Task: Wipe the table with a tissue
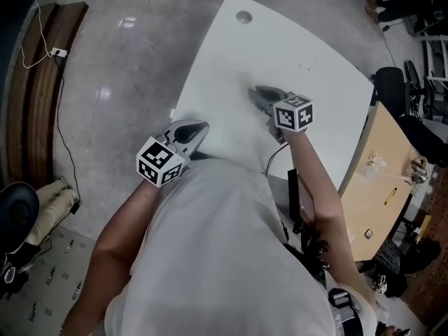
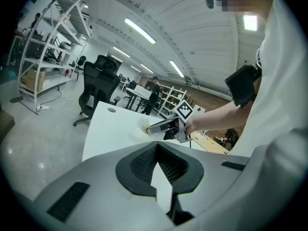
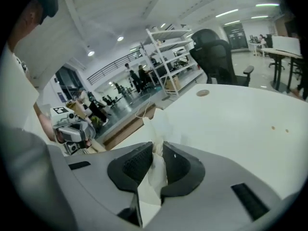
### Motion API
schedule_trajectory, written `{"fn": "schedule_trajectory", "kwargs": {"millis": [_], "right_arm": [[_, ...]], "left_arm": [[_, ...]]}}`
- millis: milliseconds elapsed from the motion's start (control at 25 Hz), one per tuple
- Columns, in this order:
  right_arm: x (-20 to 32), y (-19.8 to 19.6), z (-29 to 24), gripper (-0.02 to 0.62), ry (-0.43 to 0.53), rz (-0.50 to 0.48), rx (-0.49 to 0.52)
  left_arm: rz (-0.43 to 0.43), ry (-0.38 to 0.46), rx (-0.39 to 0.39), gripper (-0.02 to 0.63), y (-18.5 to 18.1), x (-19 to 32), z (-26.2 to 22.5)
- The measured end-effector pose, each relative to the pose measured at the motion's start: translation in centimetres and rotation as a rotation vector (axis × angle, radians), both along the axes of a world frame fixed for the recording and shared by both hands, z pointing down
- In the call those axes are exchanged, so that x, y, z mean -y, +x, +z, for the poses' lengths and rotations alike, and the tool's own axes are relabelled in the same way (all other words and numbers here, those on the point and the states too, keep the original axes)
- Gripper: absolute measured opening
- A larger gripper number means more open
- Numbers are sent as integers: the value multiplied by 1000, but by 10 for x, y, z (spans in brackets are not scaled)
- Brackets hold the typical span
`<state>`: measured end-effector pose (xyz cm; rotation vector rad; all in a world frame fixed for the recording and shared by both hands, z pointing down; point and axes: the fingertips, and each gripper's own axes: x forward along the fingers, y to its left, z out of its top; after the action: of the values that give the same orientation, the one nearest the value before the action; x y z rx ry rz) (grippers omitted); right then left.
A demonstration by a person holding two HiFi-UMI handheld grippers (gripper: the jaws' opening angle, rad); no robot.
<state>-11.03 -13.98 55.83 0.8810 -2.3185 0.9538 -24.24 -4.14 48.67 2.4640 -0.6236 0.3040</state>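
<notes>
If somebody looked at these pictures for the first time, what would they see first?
A big white table fills the middle of the head view, with grey floor around it. Over it, the right gripper has its jaws shut on a crumpled white tissue. The left gripper is empty, jaws together, at the table's near edge.

The head view looked steeply down from above the near edge of the white table [image 1: 280,68]. The left gripper view sat low at the table's near-left corner, facing across its top toward the right gripper [image 2: 166,125]. The right gripper view hung close over the tabletop, facing its far end. Both gripper views took in the table's grommet hole [image 2: 111,110].
</notes>
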Motion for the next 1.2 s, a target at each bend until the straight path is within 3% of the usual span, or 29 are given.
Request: {"fn": "schedule_trajectory", "kwargs": {"millis": [400,720,960,1200], "right_arm": [[-26,138,3,67,-14,326,-32],[7,199,1,67,15,395,-39],[26,243,11,67,32,386,-55],[34,279,21,67,10,457,-129]], "left_arm": [[119,1,-14,5,58,1,-6],[93,0,25,5,90,5,-13],[71,-20,57,6,125,-3,-5],[74,-44,82,5,131,-23,-1]]}}
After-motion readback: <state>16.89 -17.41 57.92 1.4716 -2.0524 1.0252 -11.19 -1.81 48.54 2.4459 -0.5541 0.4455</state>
